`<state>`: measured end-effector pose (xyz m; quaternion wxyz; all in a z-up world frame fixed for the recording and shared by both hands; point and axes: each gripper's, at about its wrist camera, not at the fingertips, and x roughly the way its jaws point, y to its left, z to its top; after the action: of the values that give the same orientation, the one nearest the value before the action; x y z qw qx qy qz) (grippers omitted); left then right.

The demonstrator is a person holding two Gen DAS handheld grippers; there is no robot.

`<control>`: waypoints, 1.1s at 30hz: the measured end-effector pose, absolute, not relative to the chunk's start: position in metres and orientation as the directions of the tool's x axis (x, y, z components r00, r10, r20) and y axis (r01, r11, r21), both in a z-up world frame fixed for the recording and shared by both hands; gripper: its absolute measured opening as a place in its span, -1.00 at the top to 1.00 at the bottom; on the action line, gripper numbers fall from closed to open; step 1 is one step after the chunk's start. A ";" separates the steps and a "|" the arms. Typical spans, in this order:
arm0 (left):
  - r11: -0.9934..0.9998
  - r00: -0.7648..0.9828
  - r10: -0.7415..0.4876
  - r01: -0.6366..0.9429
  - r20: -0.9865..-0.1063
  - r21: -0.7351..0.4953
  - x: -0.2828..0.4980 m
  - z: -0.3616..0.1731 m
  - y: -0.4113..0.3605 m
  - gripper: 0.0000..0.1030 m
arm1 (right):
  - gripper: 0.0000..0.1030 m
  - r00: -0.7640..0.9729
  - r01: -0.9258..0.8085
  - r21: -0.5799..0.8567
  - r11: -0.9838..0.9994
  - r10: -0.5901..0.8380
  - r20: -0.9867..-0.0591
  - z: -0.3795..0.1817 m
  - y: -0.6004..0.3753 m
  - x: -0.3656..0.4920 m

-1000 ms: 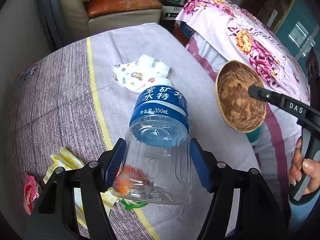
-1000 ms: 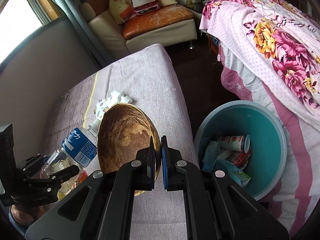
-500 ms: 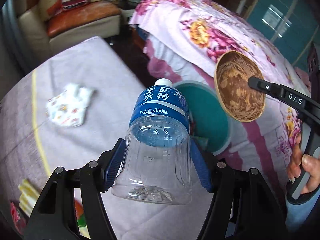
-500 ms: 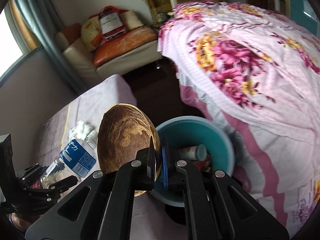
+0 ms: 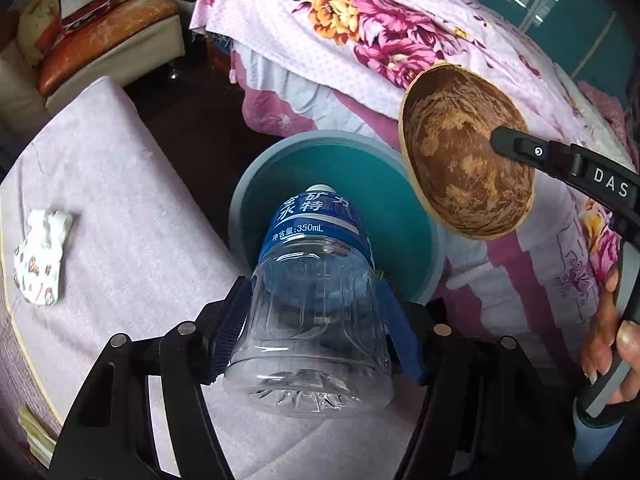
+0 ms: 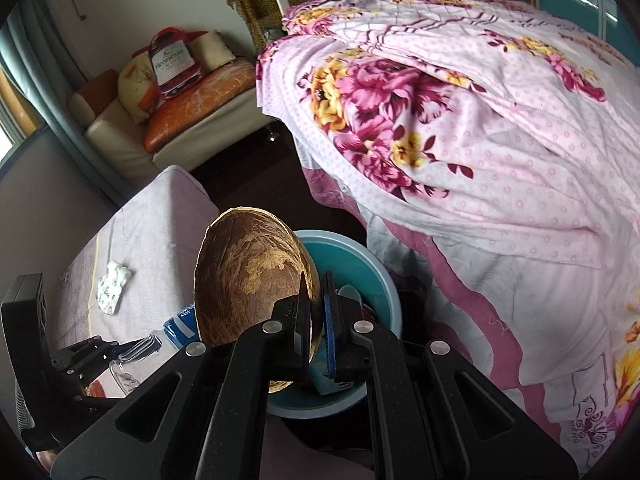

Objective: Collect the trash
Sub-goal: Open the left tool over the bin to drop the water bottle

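My left gripper (image 5: 316,320) is shut on an empty clear plastic bottle (image 5: 316,300) with a blue label, held with its neck toward the teal trash bin (image 5: 256,184) on the floor. My right gripper (image 6: 317,312) is shut on the rim of a brown coconut shell half (image 6: 248,276), held above the bin (image 6: 384,280). In the left wrist view the shell (image 5: 464,160) hangs over the bin's right rim. Some trash lies inside the bin (image 6: 352,292). In the right wrist view the bottle (image 6: 160,344) shows at lower left.
A low table with a mauve cloth (image 5: 120,200) stands left of the bin, with a crumpled printed tissue (image 5: 40,256) and yellow wrappers (image 5: 32,428) on it. A bed with a floral quilt (image 6: 480,120) rises to the right. A sofa (image 6: 180,120) stands behind.
Both grippers have swung right, away from the table and over the bin, carrying the bottle and the shell. The bottle's neck now points into the bin's opening.
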<state>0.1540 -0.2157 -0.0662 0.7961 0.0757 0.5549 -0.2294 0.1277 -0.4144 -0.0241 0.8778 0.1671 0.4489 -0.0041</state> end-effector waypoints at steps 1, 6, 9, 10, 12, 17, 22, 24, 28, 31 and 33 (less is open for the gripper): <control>0.882 0.277 -0.281 0.453 -0.919 -0.133 0.155 -0.067 -0.218 -0.29 | 0.89 0.593 0.163 0.288 0.944 0.140 -0.793 -0.026 -0.417 0.128; 0.875 0.278 -0.271 0.471 -0.922 -0.115 0.158 -0.070 -0.228 -0.31 | 0.89 0.582 0.184 0.286 0.940 0.131 -0.803 -0.036 -0.423 0.132; 0.871 0.273 -0.272 0.478 -0.923 -0.115 0.159 -0.070 -0.230 -0.46 | 0.89 0.576 0.190 0.285 0.939 0.128 -0.807 -0.039 -0.424 0.133; 0.871 0.275 -0.271 0.478 -0.922 -0.114 0.159 -0.070 -0.230 -0.51 | 0.89 0.575 0.191 0.285 0.939 0.128 -0.808 -0.040 -0.424 0.134; 0.873 0.285 -0.269 0.475 -0.920 -0.108 0.158 -0.068 -0.228 -0.65 | 0.89 0.571 0.190 0.285 0.939 0.130 -0.810 -0.041 -0.423 0.135; 0.888 0.280 -0.271 0.442 -0.921 -0.127 0.157 -0.067 -0.214 -0.65 | 0.88 0.565 0.181 0.281 0.942 0.134 -0.814 -0.043 -0.417 0.136; 0.905 0.272 -0.282 0.395 -0.920 -0.160 0.155 -0.066 -0.193 -0.65 | 0.88 0.557 0.174 0.274 0.946 0.135 -0.820 -0.043 -0.410 0.138; 0.909 0.273 -0.286 0.382 -0.919 -0.169 0.153 -0.065 -0.186 -0.65 | 0.88 0.552 0.170 0.270 0.948 0.136 -0.823 -0.043 -0.406 0.139; 0.916 0.275 -0.293 0.356 -0.916 -0.186 0.151 -0.064 -0.173 -0.65 | 0.87 0.540 0.160 0.258 0.953 0.134 -0.831 -0.044 -0.397 0.141; 0.922 0.286 -0.291 0.338 -0.913 -0.188 0.150 -0.063 -0.163 -0.66 | 0.87 0.526 0.151 0.249 0.957 0.135 -0.840 -0.046 -0.391 0.144; 0.926 0.286 -0.291 0.325 -0.913 -0.194 0.149 -0.064 -0.156 -0.66 | 0.87 0.517 0.143 0.244 0.959 0.138 -0.845 -0.048 -0.385 0.147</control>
<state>0.1494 -0.1563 -0.0635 0.8017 0.0149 0.5657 -0.1921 0.1472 -0.3846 -0.0476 0.8592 0.1426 0.4914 -0.0014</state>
